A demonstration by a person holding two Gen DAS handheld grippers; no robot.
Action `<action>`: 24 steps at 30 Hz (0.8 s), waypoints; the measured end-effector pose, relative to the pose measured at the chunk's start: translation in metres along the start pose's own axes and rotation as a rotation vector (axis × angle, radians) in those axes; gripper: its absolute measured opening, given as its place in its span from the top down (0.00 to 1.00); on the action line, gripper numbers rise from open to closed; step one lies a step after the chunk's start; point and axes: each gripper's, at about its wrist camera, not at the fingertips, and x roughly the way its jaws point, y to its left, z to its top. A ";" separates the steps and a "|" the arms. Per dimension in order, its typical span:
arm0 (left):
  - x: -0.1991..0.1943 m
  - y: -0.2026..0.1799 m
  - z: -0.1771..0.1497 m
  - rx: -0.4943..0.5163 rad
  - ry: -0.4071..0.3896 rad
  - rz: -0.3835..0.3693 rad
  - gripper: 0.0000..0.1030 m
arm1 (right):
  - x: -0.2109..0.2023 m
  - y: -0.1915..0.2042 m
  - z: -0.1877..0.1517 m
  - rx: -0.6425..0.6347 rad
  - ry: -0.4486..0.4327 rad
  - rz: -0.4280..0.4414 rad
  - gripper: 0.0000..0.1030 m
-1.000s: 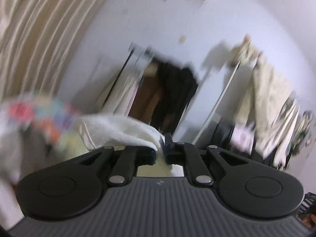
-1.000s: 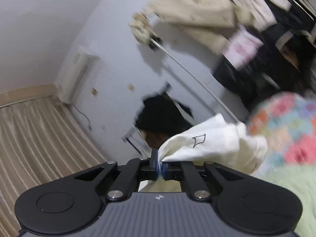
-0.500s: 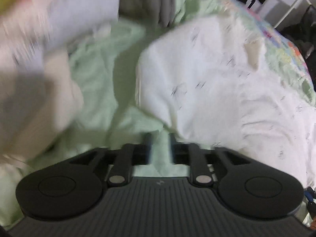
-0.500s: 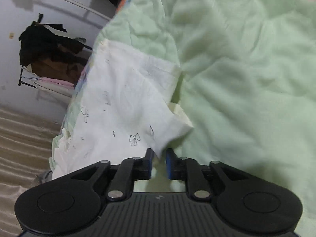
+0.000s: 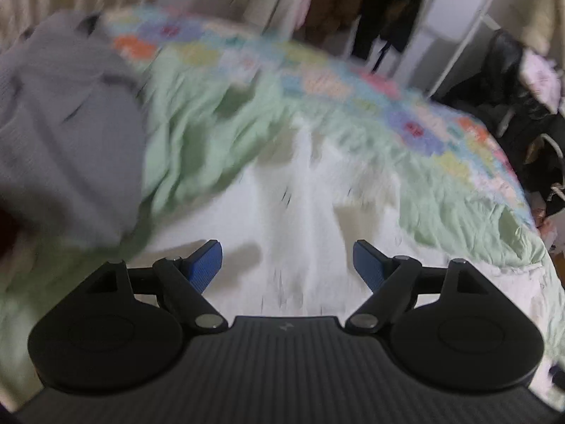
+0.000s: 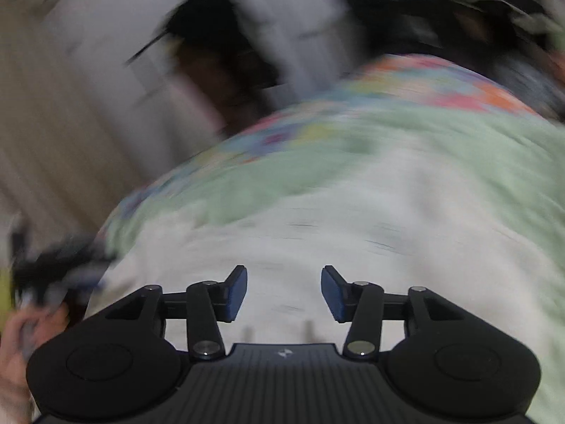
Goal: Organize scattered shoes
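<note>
No shoes show in either view. A white cloth [image 5: 303, 205] with small dark marks lies spread on a pale green bedcover [image 5: 219, 134]. My left gripper [image 5: 287, 265] is open and empty just above the cloth. In the right wrist view the same white cloth [image 6: 317, 233] lies on the green cover [image 6: 441, 134], and my right gripper [image 6: 284, 291] is open and empty above it. Both views are blurred by motion.
A grey garment [image 5: 67, 127] lies on the bed at the left. A patchwork quilt [image 5: 317, 77] runs along the bed's far edge. Clothes hang on a rack [image 5: 388, 10] behind the bed. A hand [image 6: 21, 339] shows at the lower left of the right wrist view.
Both grippers held the white cloth up a second ago. They lowered it onto the bed, let go and opened wide. The cloth now lies flat.
</note>
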 end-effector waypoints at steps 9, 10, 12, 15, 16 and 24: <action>0.018 0.049 0.014 -0.052 -0.045 -0.091 0.21 | 0.160 0.097 0.038 -0.244 0.139 0.046 0.53; 0.019 0.046 0.013 -0.038 -0.036 -0.078 0.21 | 0.174 0.098 0.039 -0.243 0.148 0.031 0.53; 0.020 0.042 0.012 -0.006 -0.039 -0.058 0.21 | 0.192 0.099 0.035 -0.239 0.166 -0.002 0.53; 0.016 0.036 0.011 0.030 -0.082 -0.033 0.21 | 0.214 0.099 0.028 -0.274 0.171 -0.051 0.81; 0.015 0.037 0.011 0.026 -0.090 -0.031 0.21 | 0.221 0.099 0.029 -0.283 0.178 -0.051 0.96; 0.009 0.050 0.016 -0.019 -0.155 -0.006 0.21 | 0.236 0.079 0.070 -0.196 0.070 0.015 0.99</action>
